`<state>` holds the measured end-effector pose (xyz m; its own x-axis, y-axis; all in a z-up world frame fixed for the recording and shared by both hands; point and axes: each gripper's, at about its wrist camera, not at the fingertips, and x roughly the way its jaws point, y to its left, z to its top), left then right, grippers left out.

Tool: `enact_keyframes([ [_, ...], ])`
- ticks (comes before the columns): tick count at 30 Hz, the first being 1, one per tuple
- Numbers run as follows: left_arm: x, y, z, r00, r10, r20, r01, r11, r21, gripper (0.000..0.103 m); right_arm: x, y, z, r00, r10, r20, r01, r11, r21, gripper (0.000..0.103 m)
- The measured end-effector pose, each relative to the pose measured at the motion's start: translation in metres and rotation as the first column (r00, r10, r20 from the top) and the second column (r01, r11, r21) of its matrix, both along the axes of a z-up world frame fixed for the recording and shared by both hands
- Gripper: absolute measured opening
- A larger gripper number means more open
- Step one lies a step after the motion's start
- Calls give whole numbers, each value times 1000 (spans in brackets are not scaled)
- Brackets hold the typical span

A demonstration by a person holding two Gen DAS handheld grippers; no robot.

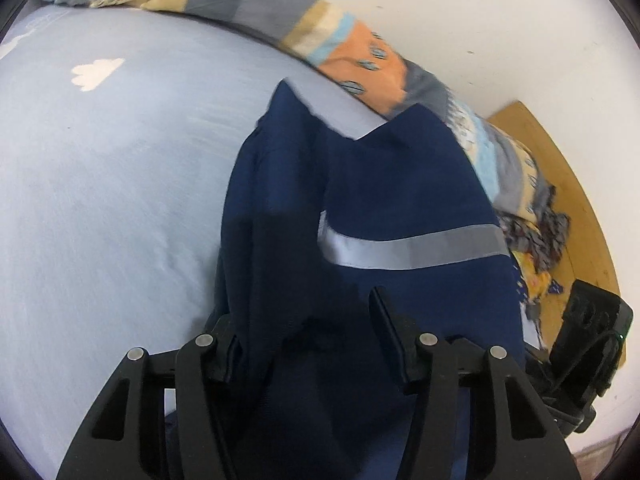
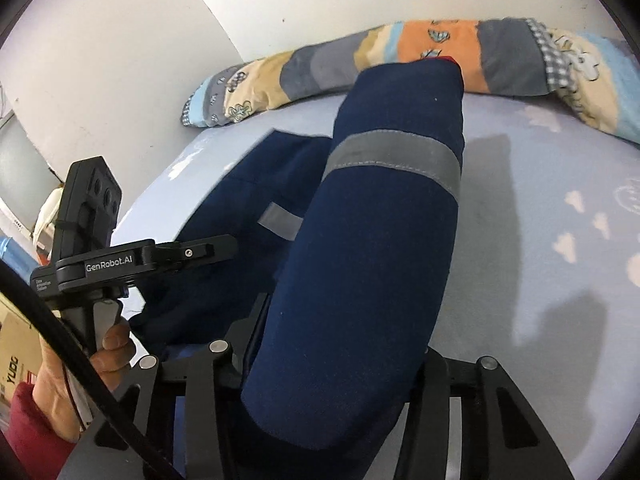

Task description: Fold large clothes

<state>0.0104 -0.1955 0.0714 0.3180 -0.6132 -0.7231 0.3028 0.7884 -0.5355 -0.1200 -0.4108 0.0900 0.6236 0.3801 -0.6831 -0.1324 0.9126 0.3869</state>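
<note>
A navy garment [image 1: 400, 184] with a grey reflective stripe [image 1: 420, 250] lies partly on the pale blue bed sheet [image 1: 100, 180]. Its near end is bunched between the fingers of my left gripper [image 1: 308, 320], which is shut on it. The left finger is buried under cloth. In the right wrist view a long navy tube of the garment [image 2: 380, 260], banded by a grey stripe [image 2: 392, 156], runs away from my right gripper [image 2: 340, 340], which is shut on its near end. The left gripper's body [image 2: 120, 260] shows there, held by a hand [image 2: 108, 352].
A rolled patchwork quilt [image 1: 280, 12] [image 2: 440, 52] lies along the far edge of the bed against the white wall. A wooden board [image 1: 568, 184] stands past the bed's right end. A cardboard box [image 2: 12, 360] sits at the left. The cloud-print sheet [image 2: 540, 200] stretches to the right.
</note>
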Motion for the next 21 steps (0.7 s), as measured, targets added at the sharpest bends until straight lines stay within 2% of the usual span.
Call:
enact_keyframes([
  [3,-33,-18,11,999,-41,24,41,999,11,53,-30,-12,7,1000,-1,-13,1,1000,-12,50],
  [6,-66,-32,7,998,-63,-6,63,998,7,53,-68,-35,7,999,-21,-31,20,1000,-8,50],
  [9,-104,-55,6,994,-113,9,111,986,124,53,-105,-55,-1,996,-35,-86,34,999,-13,50],
  [11,-120,-60,8,992,-124,32,118,982,151,54,-123,-66,-17,987,-35,-157,36,999,7,51],
  [12,-125,-62,9,993,-114,43,105,979,174,57,-128,-73,-28,978,-43,-202,51,998,33,54],
  [13,-128,-62,9,995,-88,51,76,976,204,69,-130,-81,-40,966,-60,-251,79,995,68,57],
  [14,-131,-59,9,996,-61,63,45,973,227,73,-131,-91,-51,947,-81,-311,119,988,103,62],
  [15,-131,-57,12,996,-27,85,6,971,237,73,-131,-99,-54,938,-105,-331,150,982,114,64],
  [19,-142,-44,32,980,41,197,-91,964,252,73,-132,-109,-33,942,-168,-291,189,981,45,65],
  [21,-139,-44,40,964,56,260,-129,953,274,75,-137,-112,-19,937,-238,-254,237,971,-35,69],
])
